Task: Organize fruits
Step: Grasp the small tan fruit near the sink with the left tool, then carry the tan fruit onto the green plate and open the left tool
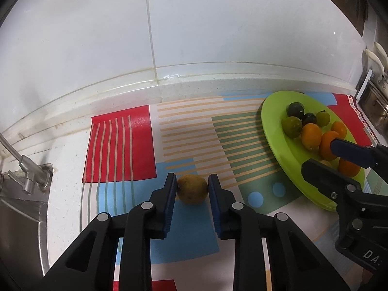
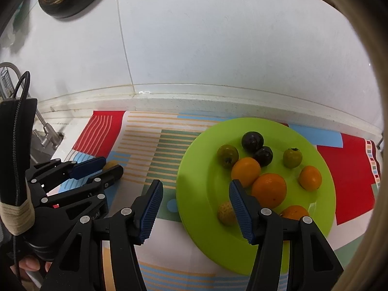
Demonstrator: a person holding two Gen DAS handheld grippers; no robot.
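Note:
A yellow-brown fruit [image 1: 192,189] lies on the patterned mat, between the blue pads of my left gripper [image 1: 192,187], which touch or nearly touch its two sides. It shows partly in the right wrist view [image 2: 110,164]. A green plate [image 2: 206,194] holds several fruits: oranges [image 2: 269,190], dark plums [image 2: 252,141], green ones [image 2: 227,155] and a pale yellow one [image 2: 225,213]. My right gripper [image 2: 194,208] is open and empty, over the plate's left rim; it also shows in the left wrist view [image 1: 322,154].
The mat [image 1: 189,131] lies on a white counter against a tiled wall [image 1: 194,24]. A steel sink and tap [image 1: 26,179] stand at the left. A metal object [image 1: 373,97] stands right of the plate.

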